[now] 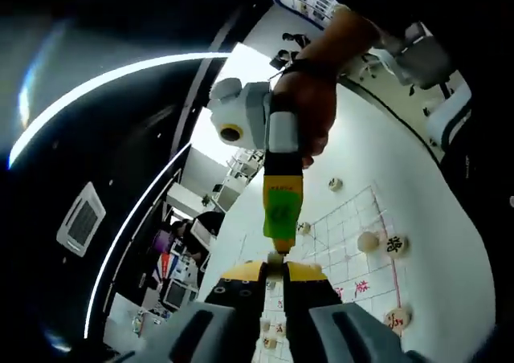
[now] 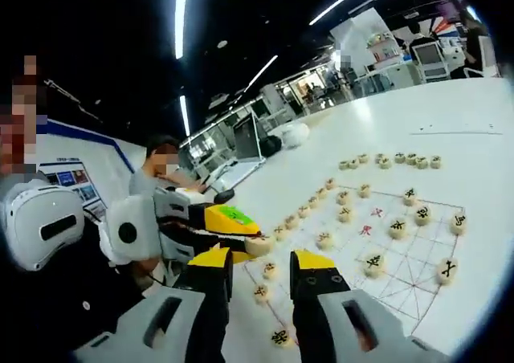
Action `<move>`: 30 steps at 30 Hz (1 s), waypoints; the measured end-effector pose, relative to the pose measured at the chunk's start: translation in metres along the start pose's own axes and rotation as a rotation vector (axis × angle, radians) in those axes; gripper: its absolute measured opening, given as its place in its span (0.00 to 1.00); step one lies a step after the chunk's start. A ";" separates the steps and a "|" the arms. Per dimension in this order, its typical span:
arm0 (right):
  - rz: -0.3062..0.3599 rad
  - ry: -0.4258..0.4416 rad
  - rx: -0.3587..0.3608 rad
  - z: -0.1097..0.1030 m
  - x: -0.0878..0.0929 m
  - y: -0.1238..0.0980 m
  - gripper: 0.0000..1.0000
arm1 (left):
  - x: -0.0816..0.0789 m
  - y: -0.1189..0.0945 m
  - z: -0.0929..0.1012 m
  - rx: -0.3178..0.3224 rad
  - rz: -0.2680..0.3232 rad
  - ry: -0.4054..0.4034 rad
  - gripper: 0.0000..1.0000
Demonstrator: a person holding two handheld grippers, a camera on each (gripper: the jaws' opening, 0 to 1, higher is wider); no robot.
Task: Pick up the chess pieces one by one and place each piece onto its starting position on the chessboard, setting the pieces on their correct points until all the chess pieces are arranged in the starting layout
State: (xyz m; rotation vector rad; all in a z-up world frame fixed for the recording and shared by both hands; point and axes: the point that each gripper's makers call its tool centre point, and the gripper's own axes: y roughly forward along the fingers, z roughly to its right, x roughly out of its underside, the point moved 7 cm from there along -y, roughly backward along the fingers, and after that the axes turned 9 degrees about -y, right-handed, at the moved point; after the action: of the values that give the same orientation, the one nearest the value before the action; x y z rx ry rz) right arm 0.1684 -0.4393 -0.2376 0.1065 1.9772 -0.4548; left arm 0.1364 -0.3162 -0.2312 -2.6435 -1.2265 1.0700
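While the right gripper (image 2: pixel 261 287) stands with its 2 yellow-tipped black jaws spread apart and nothing between them, the left gripper (image 2: pixel 259 245), entering the right gripper view from the left with its yellow and green body, has its jaws closed on a round cream wooden chess piece (image 2: pixel 259 245) held above the near edge of the board. Seen from the left gripper view, the left gripper's own jaws (image 1: pixel 275 268) appear close together, and a small pale object sits at their tips, just under the green-bodied right gripper (image 1: pixel 277 252) coming down from a person's hand (image 1: pixel 309 110); whether those 2 touch cannot be told.

Beyond the grippers lies the white paper chessboard with red grid lines (image 2: pixel 418 279) on the white table (image 2: pixel 450 114). Many cream discs already sit on grid points, several bearing black characters. A row of 5 or so discs (image 2: pixel 389 161) waits off the board, at its far side. Judged from this, placement is partly done, with those loose pieces left.
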 end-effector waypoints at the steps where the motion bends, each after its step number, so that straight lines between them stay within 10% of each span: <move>1: 0.005 0.002 -0.003 -0.002 -0.001 0.001 0.28 | 0.000 0.000 0.001 -0.001 -0.002 0.014 0.11; 19: 0.019 -0.030 -0.015 -0.010 -0.003 0.004 0.17 | 0.001 -0.002 -0.001 -0.015 0.054 -0.012 0.11; 30: 0.037 -0.339 0.083 -0.003 -0.015 -0.010 0.17 | 0.017 -0.007 -0.010 0.120 0.113 -0.520 0.28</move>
State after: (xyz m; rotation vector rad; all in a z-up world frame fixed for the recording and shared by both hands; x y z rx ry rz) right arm 0.1698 -0.4455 -0.2210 0.1102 1.6218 -0.4969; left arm 0.1454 -0.2968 -0.2314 -2.4459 -1.0317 1.8684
